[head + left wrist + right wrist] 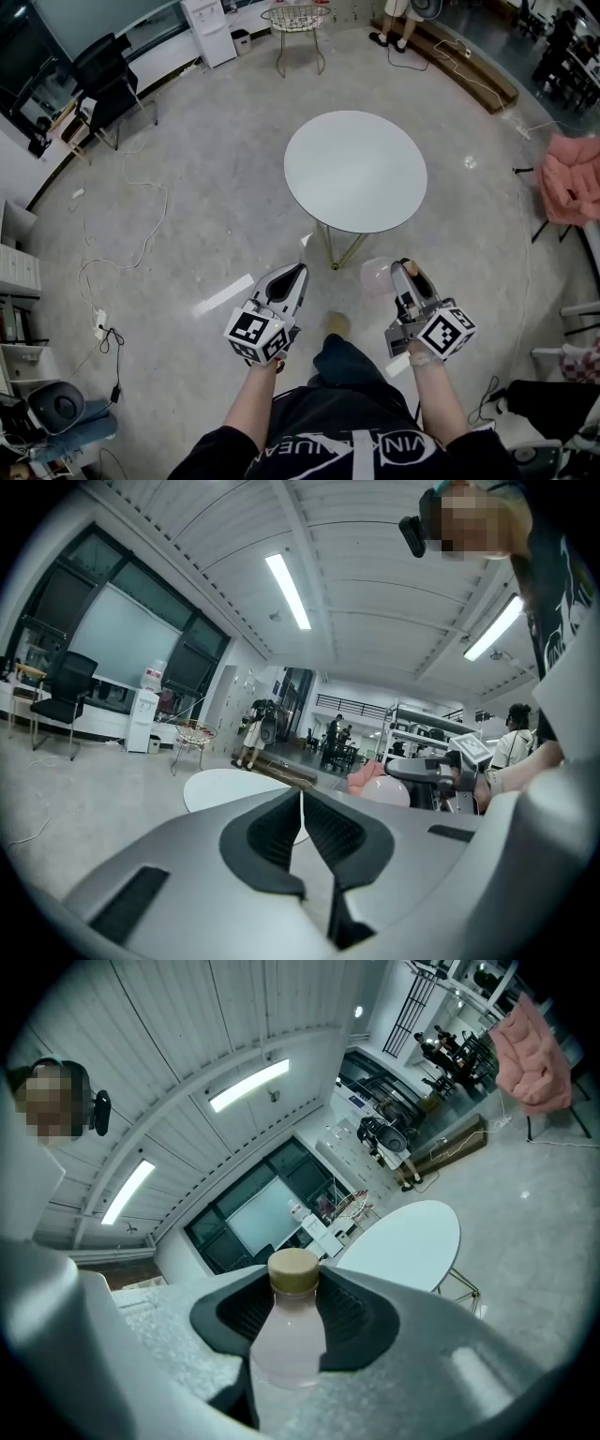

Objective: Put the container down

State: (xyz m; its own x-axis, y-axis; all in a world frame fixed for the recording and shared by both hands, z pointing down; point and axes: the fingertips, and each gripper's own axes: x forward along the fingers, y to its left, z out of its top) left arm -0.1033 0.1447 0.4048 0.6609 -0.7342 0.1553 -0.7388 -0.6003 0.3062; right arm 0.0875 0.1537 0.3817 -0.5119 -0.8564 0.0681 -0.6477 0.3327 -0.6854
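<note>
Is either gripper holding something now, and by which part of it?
The right gripper holds a pale bottle by its shoulder, just below the tan cap. The left gripper is shut on nothing.

Bright, even indoor light: ceiling strip lights [289, 591] glow white at the upper centre of the left gripper view and the upper left of the right. In the head view the floor [216, 122] carries a pale glare streak left of centre, and shadows are soft. Both gripper views bulge, with black corners — the left gripper [302, 797] and the bottle [286, 1335], nearest the lens, look soft.
</note>
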